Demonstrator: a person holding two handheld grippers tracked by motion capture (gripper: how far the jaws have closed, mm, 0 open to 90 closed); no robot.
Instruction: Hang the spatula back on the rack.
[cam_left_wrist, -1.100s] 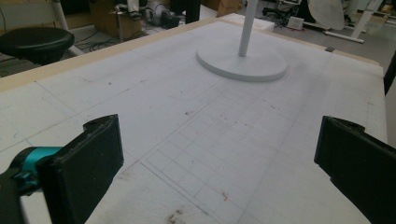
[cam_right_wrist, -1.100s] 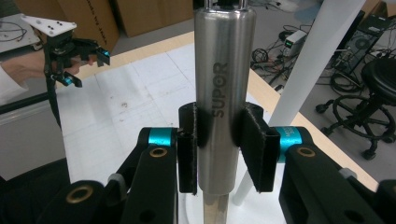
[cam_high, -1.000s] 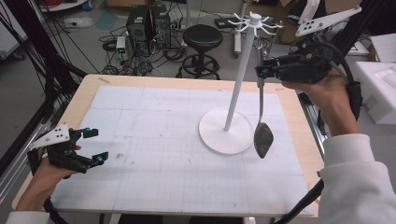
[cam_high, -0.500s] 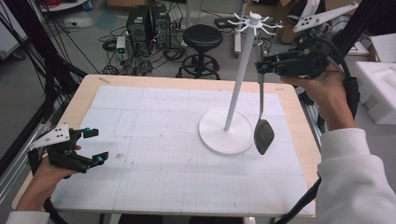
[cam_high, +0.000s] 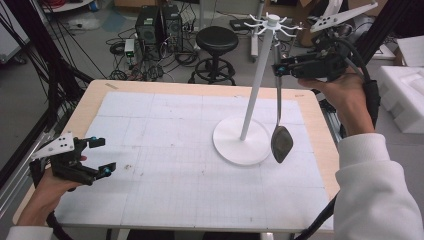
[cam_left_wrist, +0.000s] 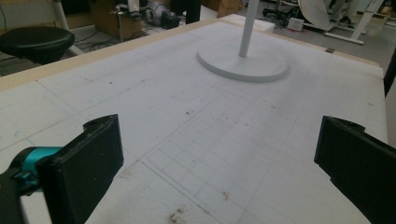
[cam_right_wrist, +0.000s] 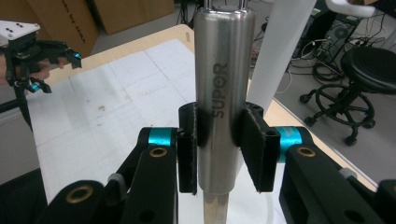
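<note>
The right hand-held gripper (cam_high: 278, 68) clamps a steel ladle (cam_high: 280, 131) by its handle, bowl hanging below beside the white rack (cam_high: 256, 80). Hanging it well likely means lifting the handle's end loop to a hook just above, kept vertical. The left hand-held gripper (cam_high: 100, 156) waits wide open, empty, over the table (cam_high: 165, 125).

Black stool (cam_high: 216, 40), computer towers (cam_high: 159, 26), cables on floor (cam_high: 122, 48), cardboard boxes (cam_right_wrist: 93, 16)

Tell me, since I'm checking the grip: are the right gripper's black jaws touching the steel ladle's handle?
Touching. In the right gripper view, the right gripper has both black pads pressed against the shiny steel ladle handle, one on each side, with no gap.
</note>
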